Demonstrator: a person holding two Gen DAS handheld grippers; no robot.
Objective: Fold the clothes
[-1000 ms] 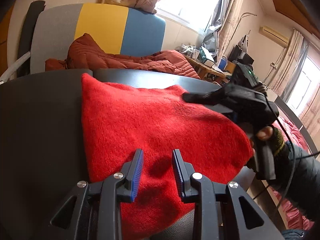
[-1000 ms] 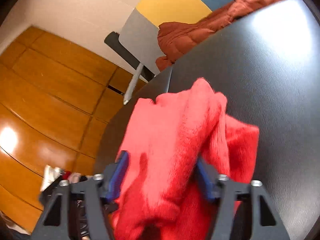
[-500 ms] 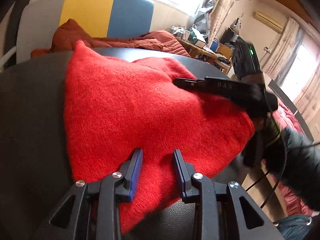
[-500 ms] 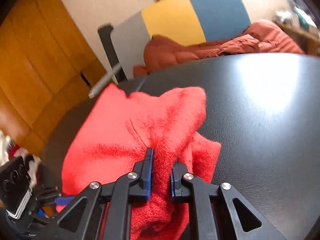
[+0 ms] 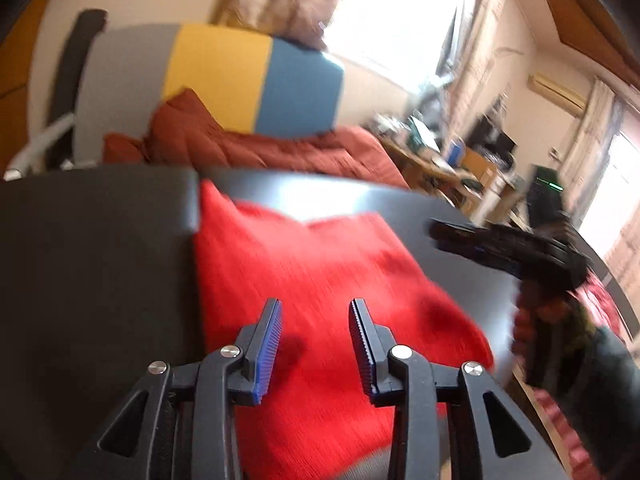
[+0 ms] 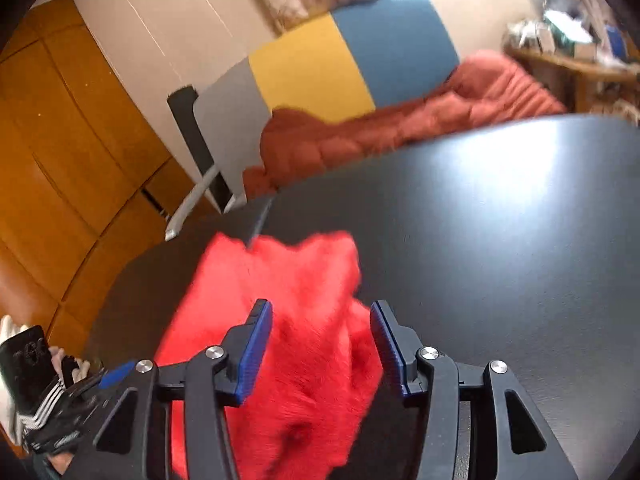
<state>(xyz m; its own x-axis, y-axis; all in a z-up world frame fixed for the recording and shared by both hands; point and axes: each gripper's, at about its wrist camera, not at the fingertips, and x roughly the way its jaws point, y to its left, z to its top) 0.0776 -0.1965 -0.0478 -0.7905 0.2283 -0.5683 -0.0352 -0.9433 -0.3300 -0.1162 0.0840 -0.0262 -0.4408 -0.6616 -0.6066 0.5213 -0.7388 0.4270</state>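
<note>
A red knitted garment (image 5: 320,280) lies in a rough fold on the black table (image 5: 100,260). My left gripper (image 5: 316,344) hovers over its near edge with the jaws opening. The cloth shows below the gap and neither pad touches it. In the right wrist view the same garment (image 6: 288,288) sits bunched with a raised hump. My right gripper (image 6: 322,350) hangs just above that hump, its jaws opening, and the cloth lies loose between the pads. The left wrist view shows the right gripper (image 5: 438,234) from the side, above the garment's right edge, in a gloved hand (image 5: 560,320).
Behind the table stands a chair with a grey, yellow and blue back (image 5: 224,80), and a rust-red quilt (image 5: 280,152) lies beside it. A cluttered wooden desk (image 5: 440,156) is at the far right. Orange wooden cabinets (image 6: 60,140) line the left.
The right gripper, shut on a fold of the garment half a second ago, has let it go and lifted. The left gripper has risen and drawn back, its jaws slightly wider.
</note>
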